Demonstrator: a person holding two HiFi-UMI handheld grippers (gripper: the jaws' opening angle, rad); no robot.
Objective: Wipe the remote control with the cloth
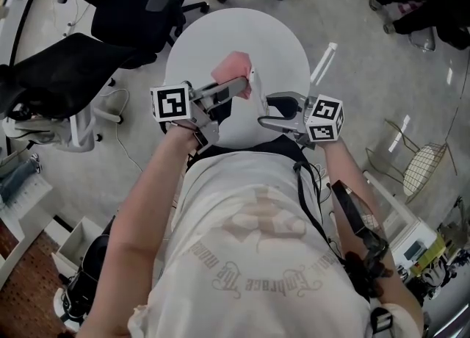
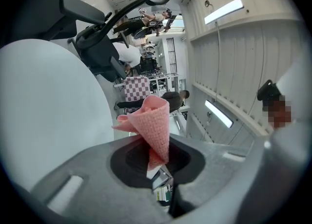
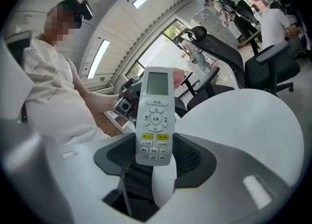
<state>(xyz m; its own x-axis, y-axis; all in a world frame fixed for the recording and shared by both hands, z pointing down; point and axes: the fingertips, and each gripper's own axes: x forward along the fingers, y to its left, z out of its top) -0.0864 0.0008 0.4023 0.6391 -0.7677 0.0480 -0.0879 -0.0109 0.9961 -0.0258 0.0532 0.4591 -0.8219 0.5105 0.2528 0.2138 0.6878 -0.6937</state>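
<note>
The white remote control (image 3: 155,116) stands upright in my right gripper (image 3: 156,157), screen and buttons facing that camera, the jaws shut on its lower end. In the head view the remote (image 1: 253,85) shows edge-on above the round white table (image 1: 283,42), at the tip of the right gripper (image 1: 263,109). My left gripper (image 1: 239,88) is shut on a pink cloth (image 1: 233,68), which sits right beside the remote. In the left gripper view the cloth (image 2: 153,121) rises as a folded cone from between the jaws of the left gripper (image 2: 156,162).
Black office chairs (image 1: 125,13) stand to the left of and behind the table. A wire stool (image 1: 422,164) is on the floor at the right. White shelving (image 1: 29,204) stands at the lower left. Other people sit at desks in the background (image 3: 273,18).
</note>
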